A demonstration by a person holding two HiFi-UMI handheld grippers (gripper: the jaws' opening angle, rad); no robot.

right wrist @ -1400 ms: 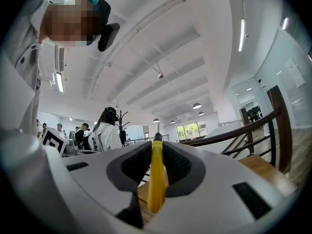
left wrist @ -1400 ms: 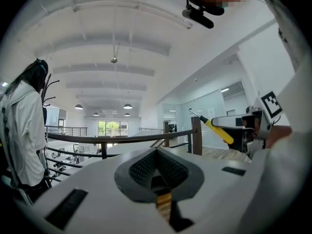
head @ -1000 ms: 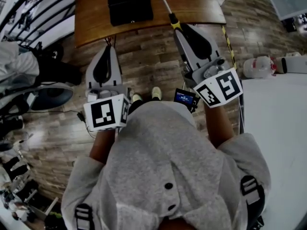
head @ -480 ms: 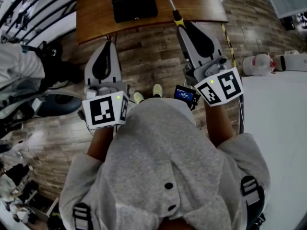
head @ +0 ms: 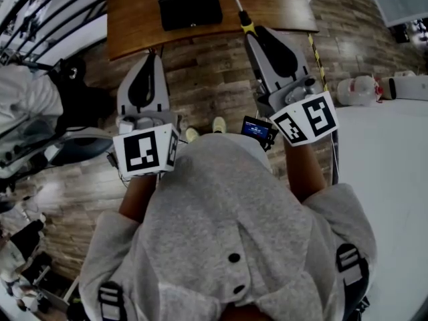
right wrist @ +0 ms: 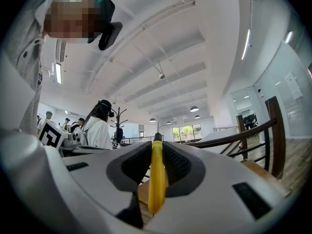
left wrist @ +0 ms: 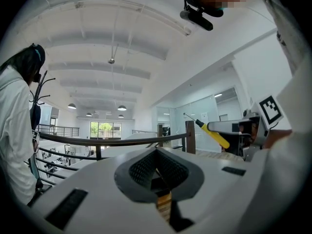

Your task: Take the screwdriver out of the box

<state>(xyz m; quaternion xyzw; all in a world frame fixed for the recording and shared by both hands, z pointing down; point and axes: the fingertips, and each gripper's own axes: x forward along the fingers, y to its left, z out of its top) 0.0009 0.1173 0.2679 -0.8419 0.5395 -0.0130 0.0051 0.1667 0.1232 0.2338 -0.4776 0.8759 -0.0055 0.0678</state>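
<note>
Screwdriver [head: 239, 11] position: outside the box [head: 189, 3], clamped lengthwise between the jaws of the right gripper [head: 253, 35]. The yellow handle sits between the pads. The metal shaft projects forward past the jaw tips and over the front edge of the wooden table [head: 281, 2]. The tool is to the right of the box and clear of it.

Box position: on the table, black, lid down, nothing touching it.

Left gripper [head: 150, 55]: jaws drawn together at the tips, nothing between the pads. It is held roughly level over the plank floor [head: 207, 85], just short of the table edge.

The two grippers are side by side and well apart, both in front of the person's [head: 227, 226] grey top.

Seen along the right gripper's own jaws, the handle fills the gap between both pads.
</note>
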